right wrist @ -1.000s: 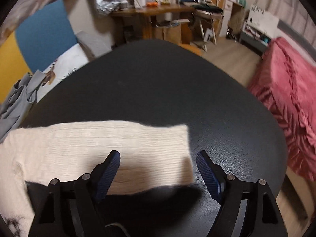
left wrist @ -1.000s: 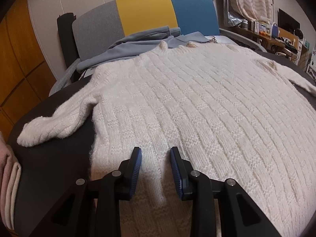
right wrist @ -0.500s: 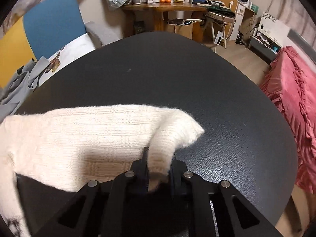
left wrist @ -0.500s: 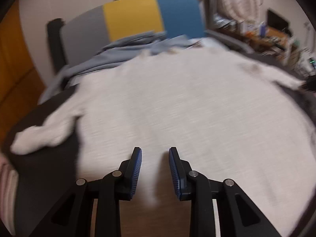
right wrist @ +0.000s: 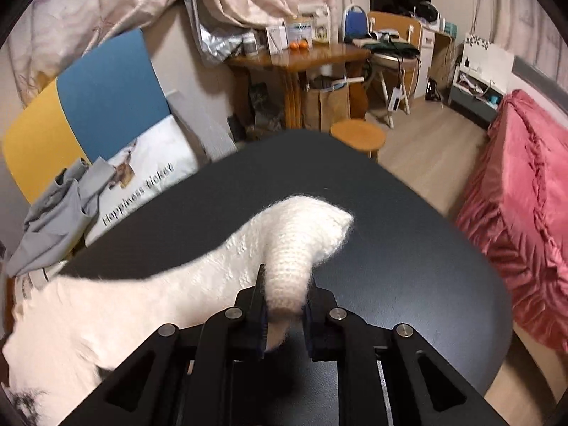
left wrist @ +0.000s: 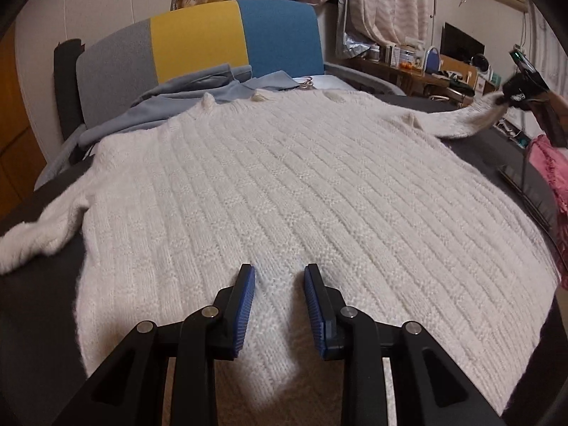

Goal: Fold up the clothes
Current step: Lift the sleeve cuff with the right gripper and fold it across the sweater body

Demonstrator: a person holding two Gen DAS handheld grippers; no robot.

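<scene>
A cream knit sweater (left wrist: 284, 195) lies flat on a black table (left wrist: 42, 301), its left sleeve (left wrist: 32, 241) stretched out to the left. My left gripper (left wrist: 278, 284) is open and empty, hovering just above the sweater's lower body. My right gripper (right wrist: 284, 305) is shut on the cuff end of the right sleeve (right wrist: 298, 241) and holds it lifted off the black table (right wrist: 408, 266). The left wrist view shows that gripper (left wrist: 511, 94) at the far right with the raised sleeve (left wrist: 468, 120).
A chair with a grey, yellow and blue back (left wrist: 198, 49) stands behind the table with grey-blue clothes (left wrist: 170, 103) draped on it. A pink bedspread (right wrist: 525, 206) is to the right. A wooden desk (right wrist: 301, 60) and round stool (right wrist: 356, 136) stand beyond.
My right gripper closed on the sleeve's cuff end and lifted it off the table. My left gripper stayed open over the sweater body and shifted slightly.
</scene>
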